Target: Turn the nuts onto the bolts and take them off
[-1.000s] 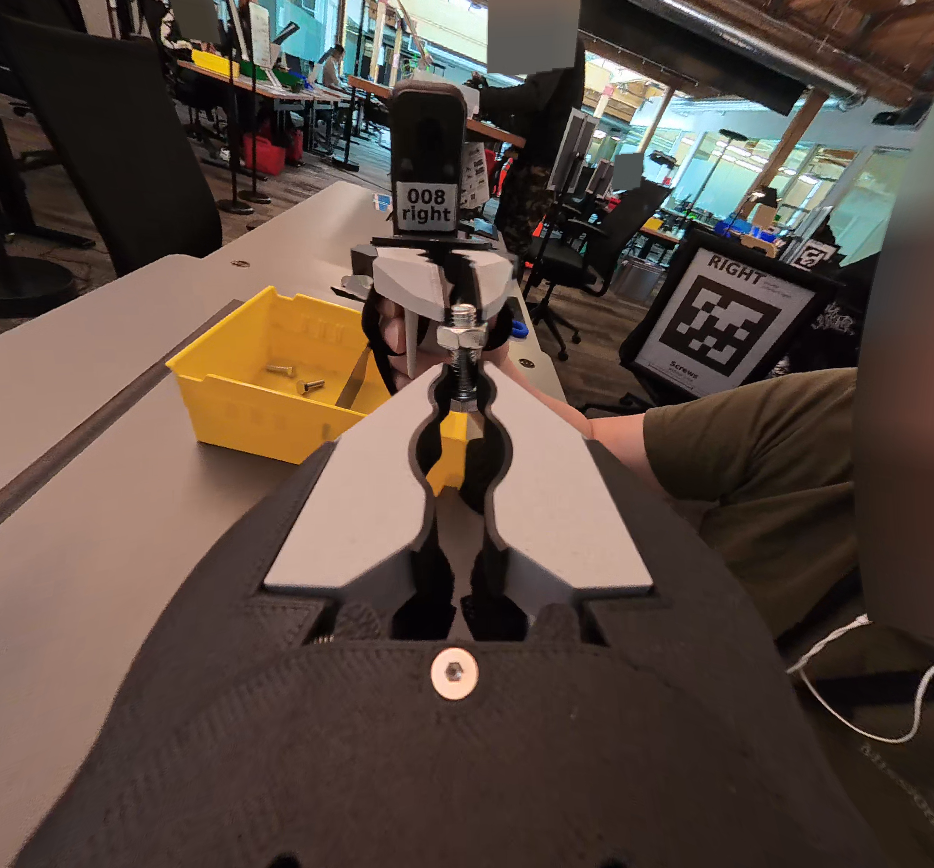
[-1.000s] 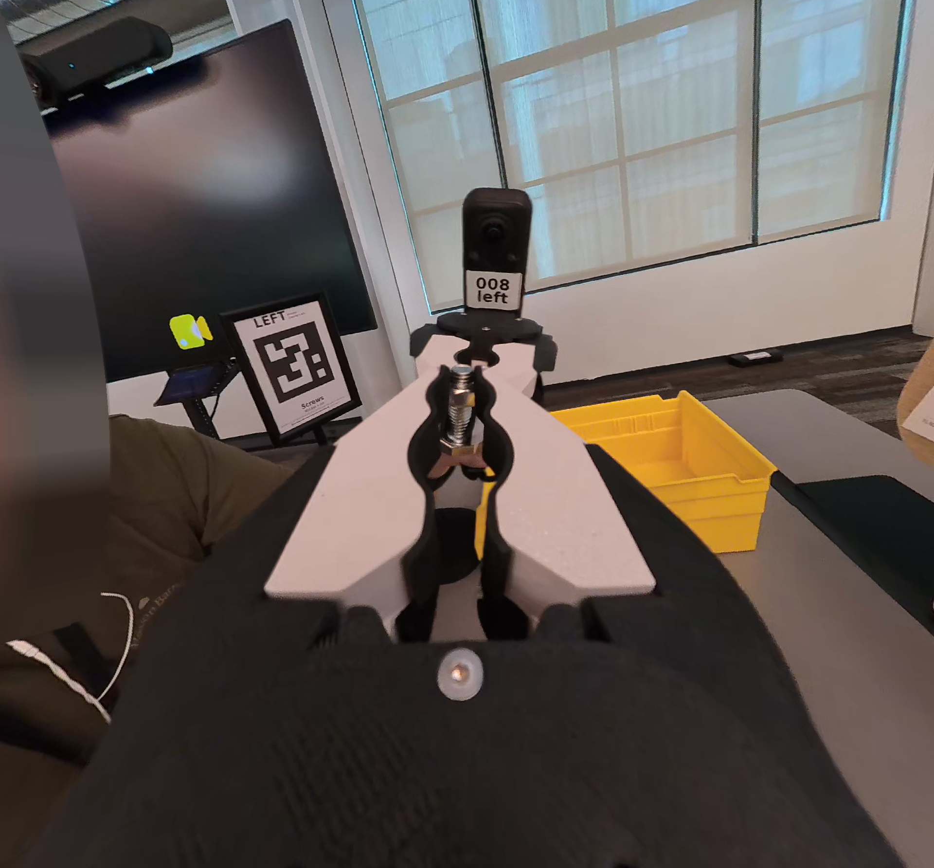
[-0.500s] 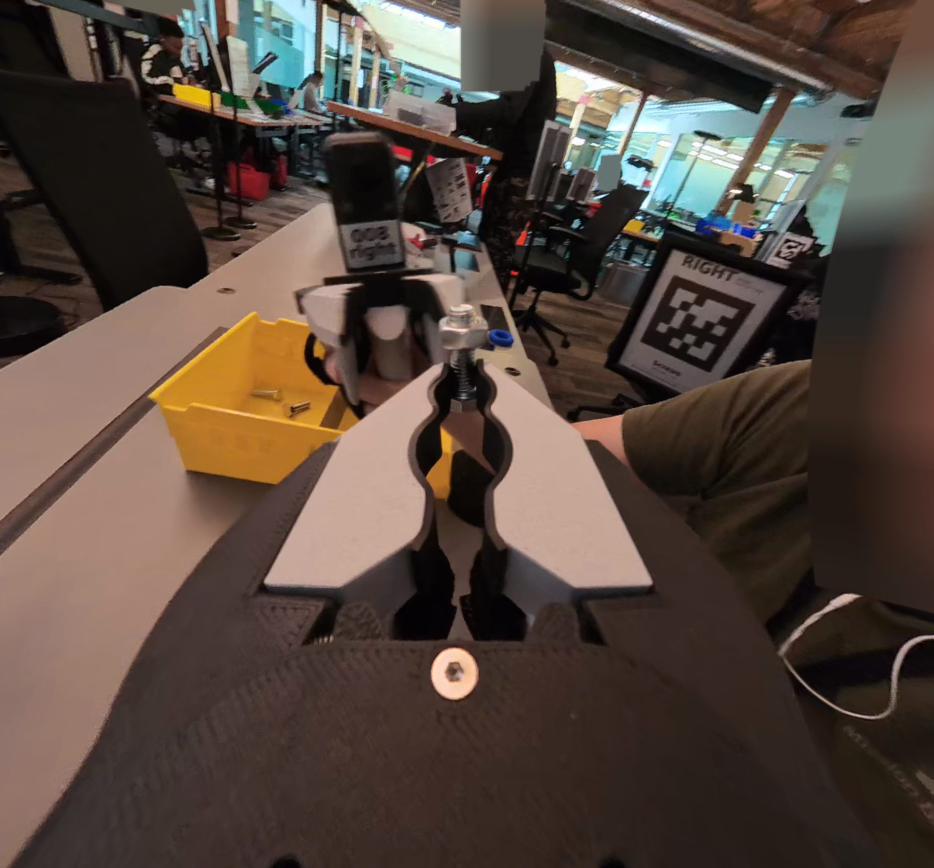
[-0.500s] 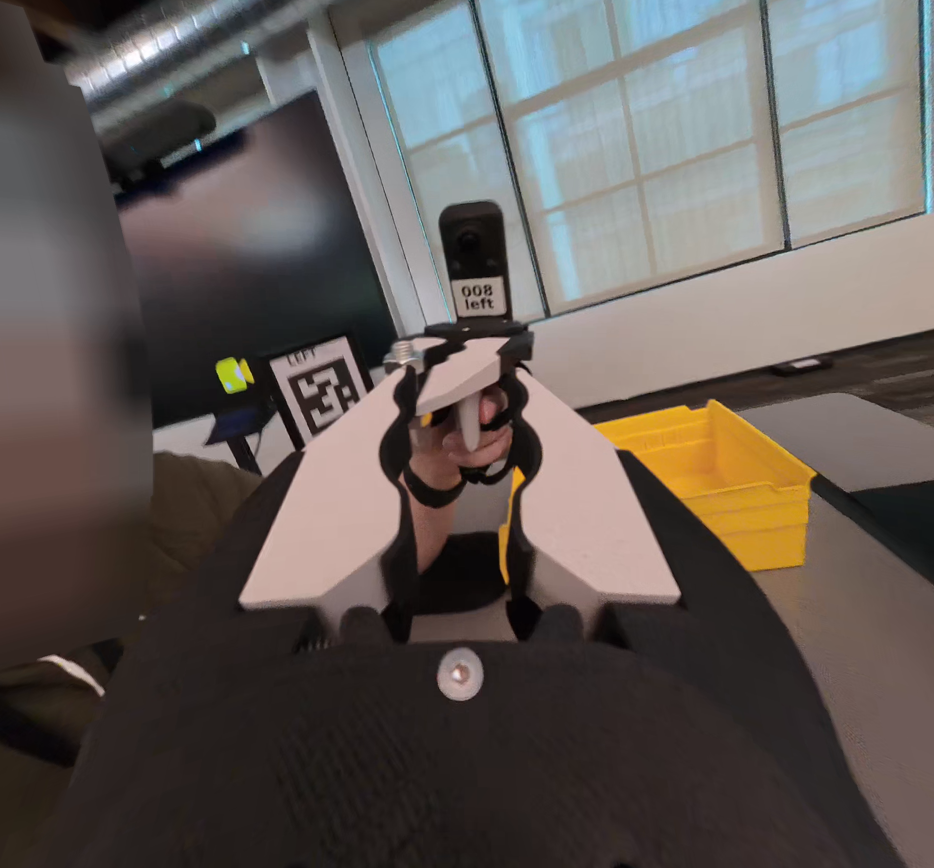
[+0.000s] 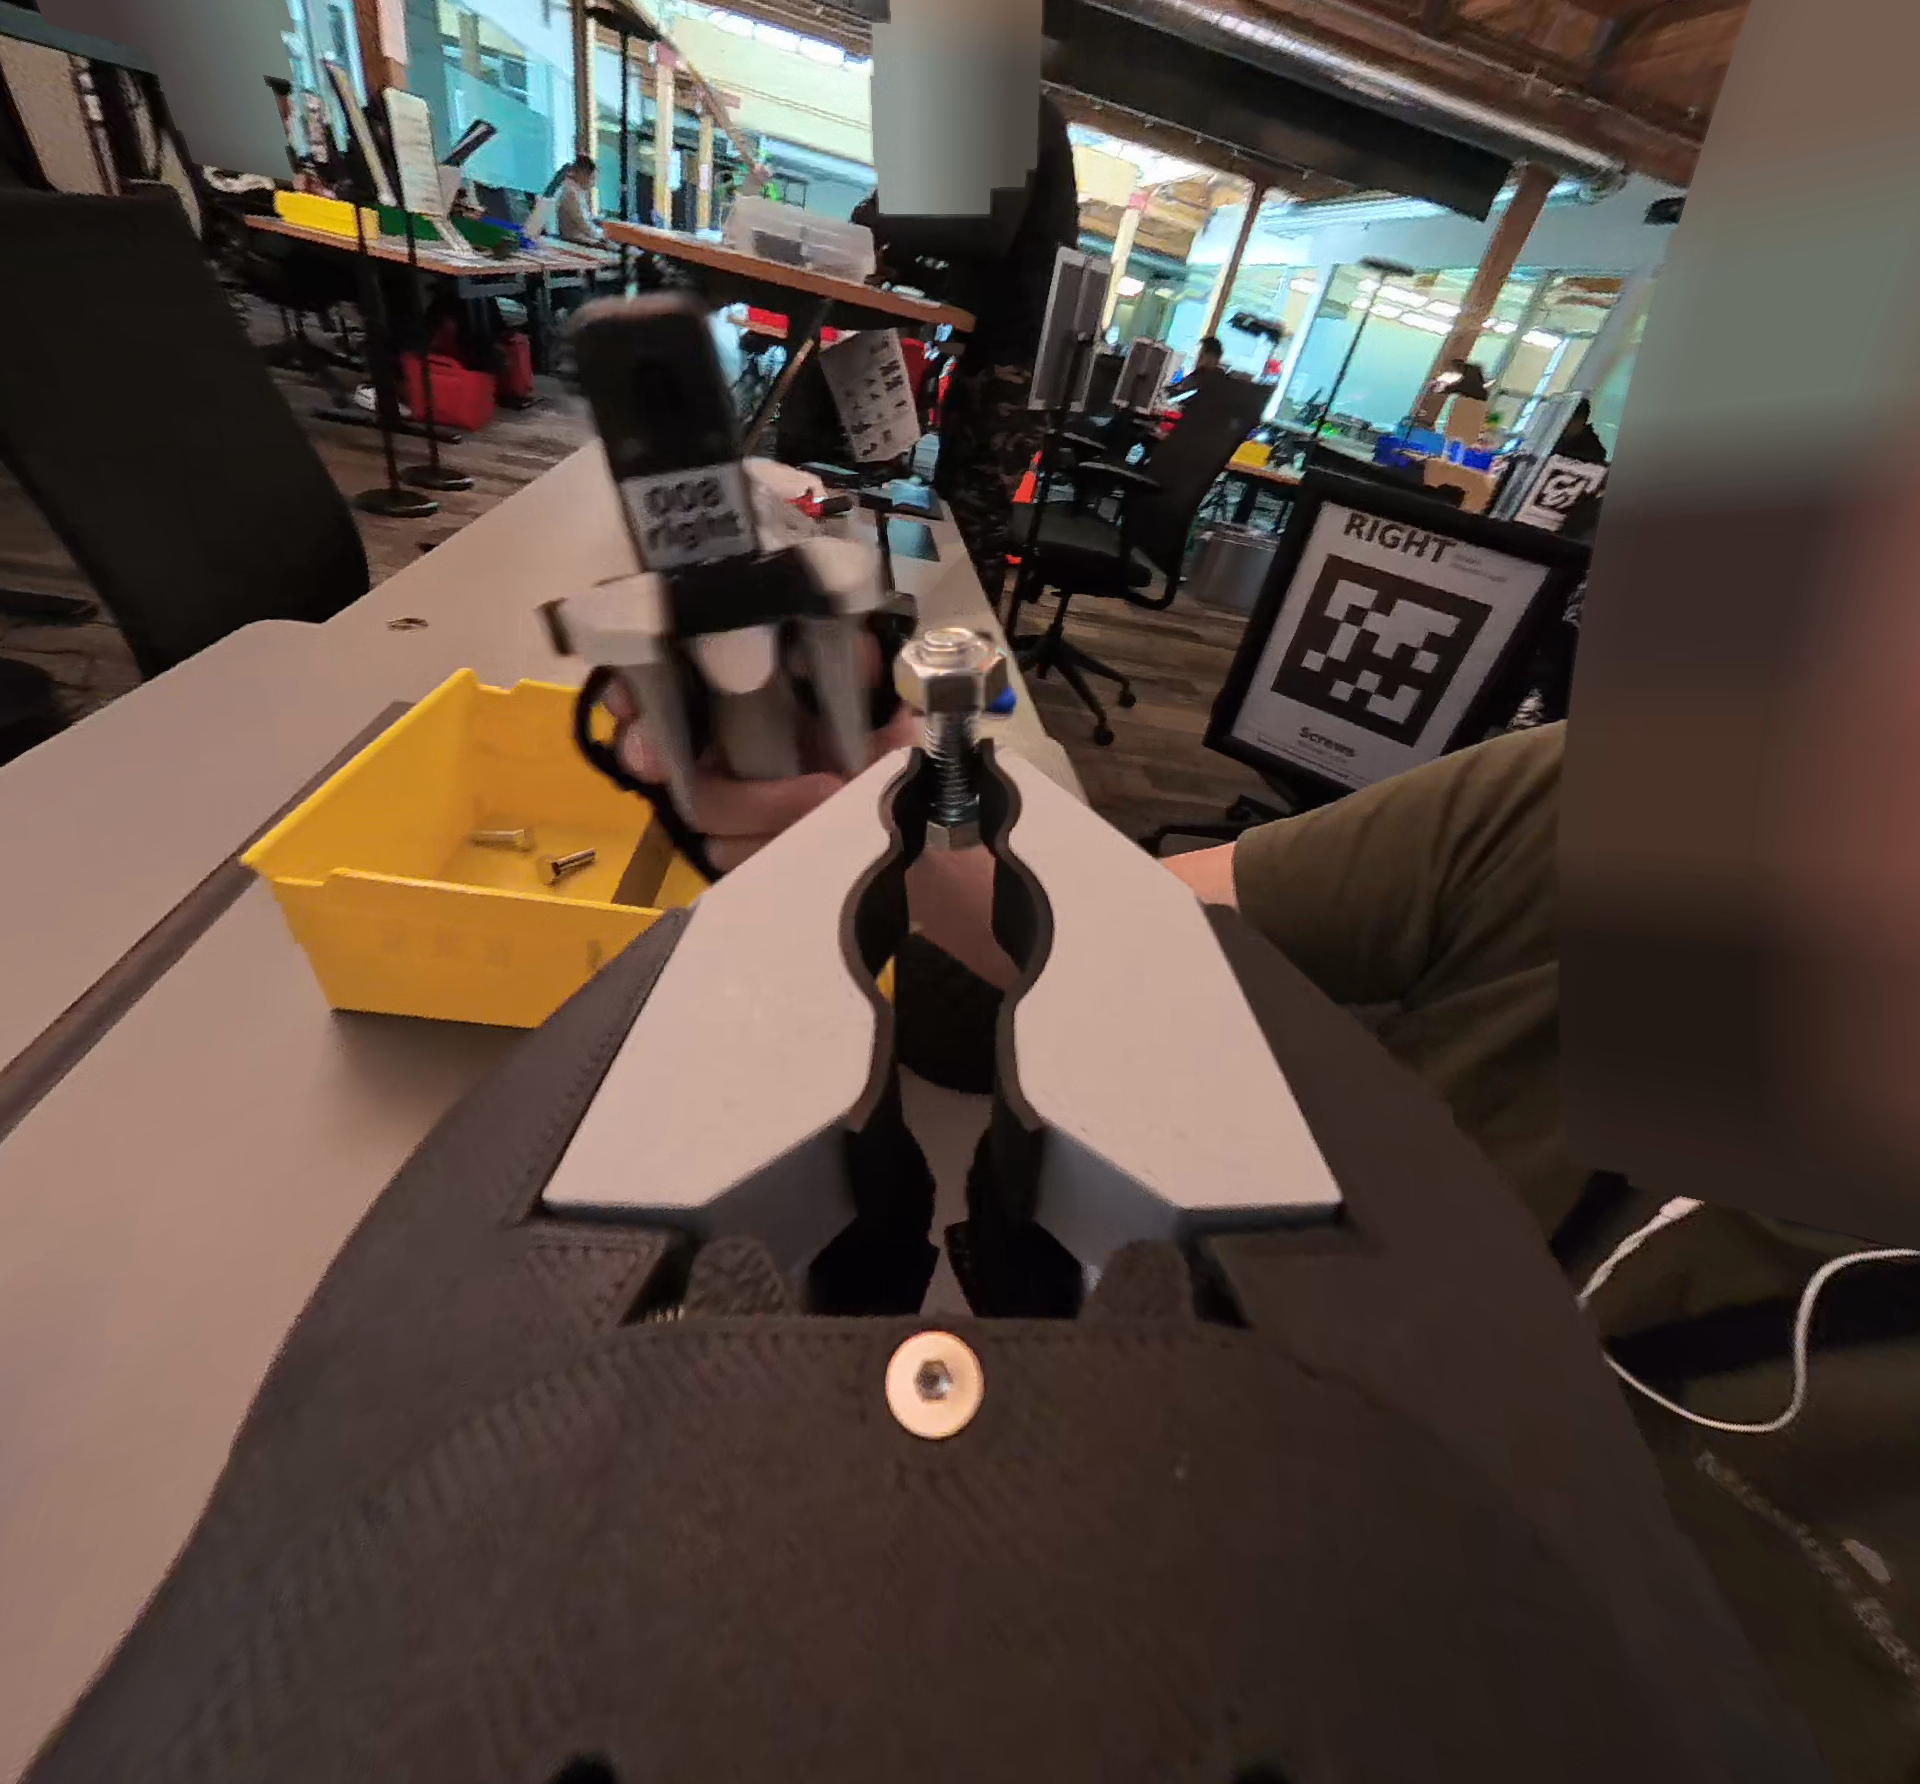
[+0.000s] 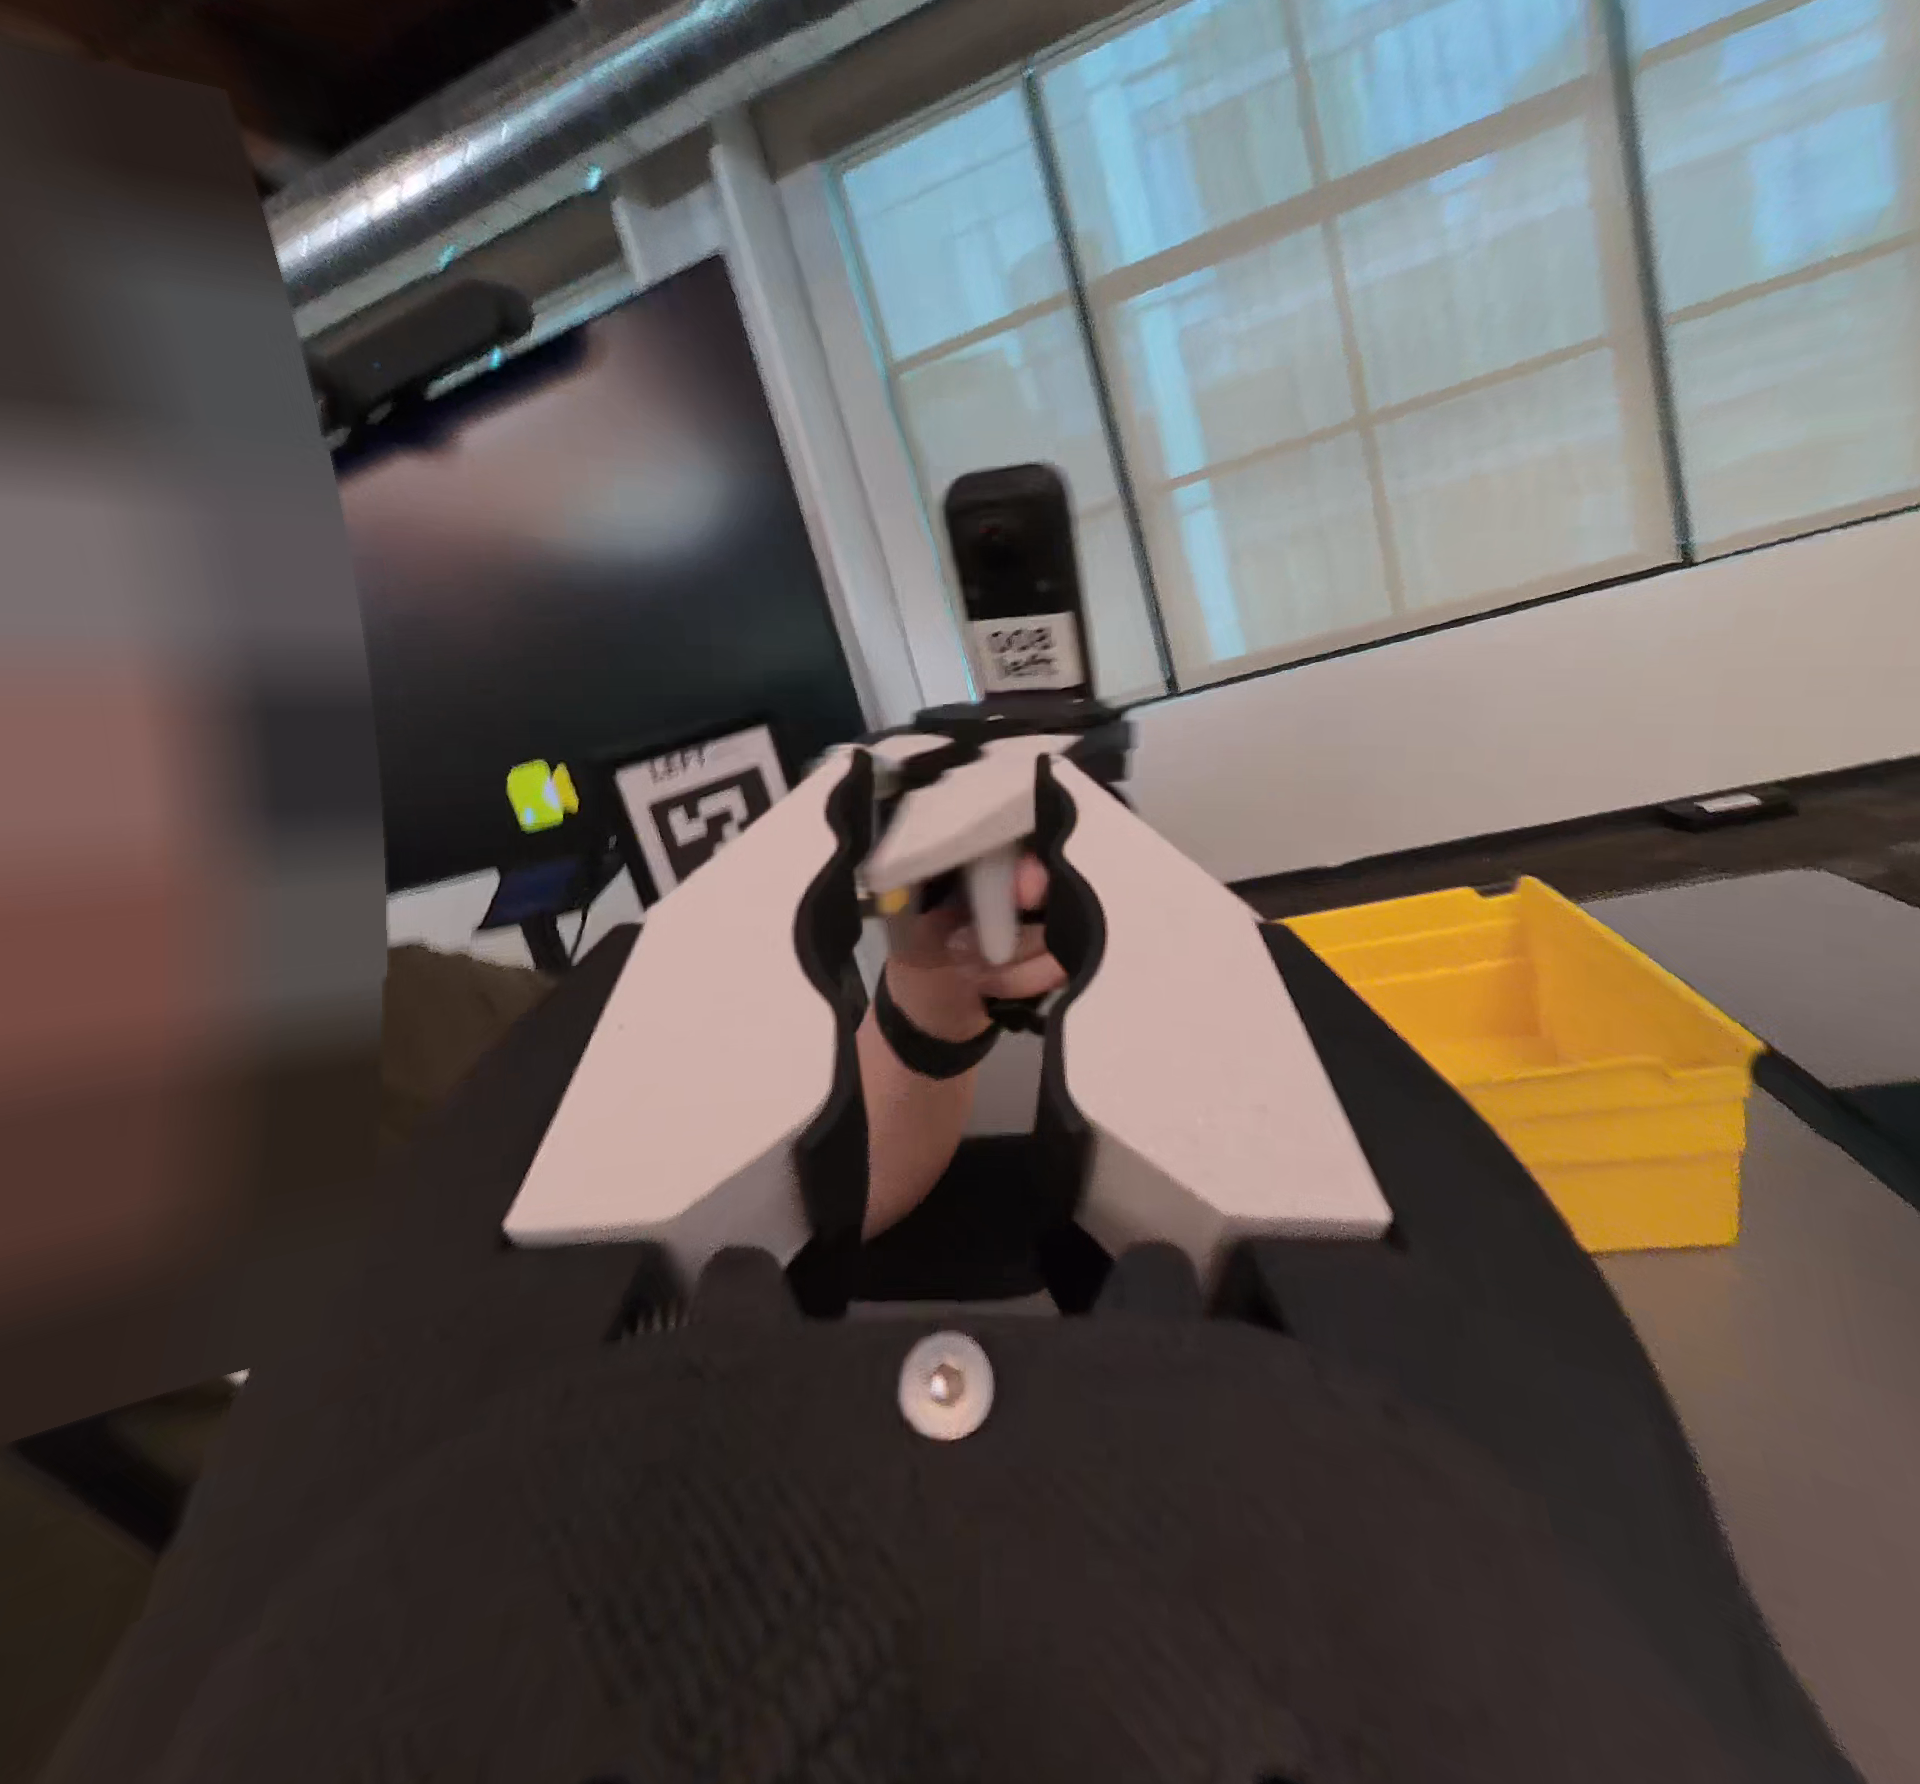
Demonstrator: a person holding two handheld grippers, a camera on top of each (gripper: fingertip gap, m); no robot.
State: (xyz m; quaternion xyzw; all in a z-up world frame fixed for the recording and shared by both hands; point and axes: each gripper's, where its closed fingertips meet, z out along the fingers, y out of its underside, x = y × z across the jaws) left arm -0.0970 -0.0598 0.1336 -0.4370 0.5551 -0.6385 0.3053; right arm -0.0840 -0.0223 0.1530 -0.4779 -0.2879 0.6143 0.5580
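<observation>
- Left wrist view: the left gripper point(image 5: 951, 778) is clenched on a threaded silver steel bolt point(image 5: 950, 784), pinched at the fingertips and standing upright.
- Two silver hex nuts point(image 5: 951, 676) sit stacked at the bolt's upper end, above the fingertips and clear of them.
- Beyond and left of the bolt, the right gripper point(image 5: 764, 695) is held up in a hand point(image 5: 748, 789); it is motion-blurred, near the nuts but apart from them.
- A yellow plastic bin point(image 5: 416, 924) rests on the grey surface point(image 5: 156, 1163) to the left; two loose silver bolts point(image 5: 535, 851) lie on its floor.
- A black-framed marker board point(image 5: 1382, 643) stands to the right, beside an olive-green sleeve point(image 5: 1403, 903).
- Right wrist view: the picture is blurred. The right gripper point(image 6: 951, 789) has its fingers spread, with nothing between them.
- Through the gap shows the left gripper point(image 6: 966, 799), gripped by a hand point(image 6: 966, 965) with a black wrist strap.
- A second yellow plastic bin point(image 6: 1558, 1059) sits on the grey surface point(image 6: 1766, 1371) at right; what is in it cannot be made out.
- The bolt and nuts are too blurred to pick out in this view.
</observation>
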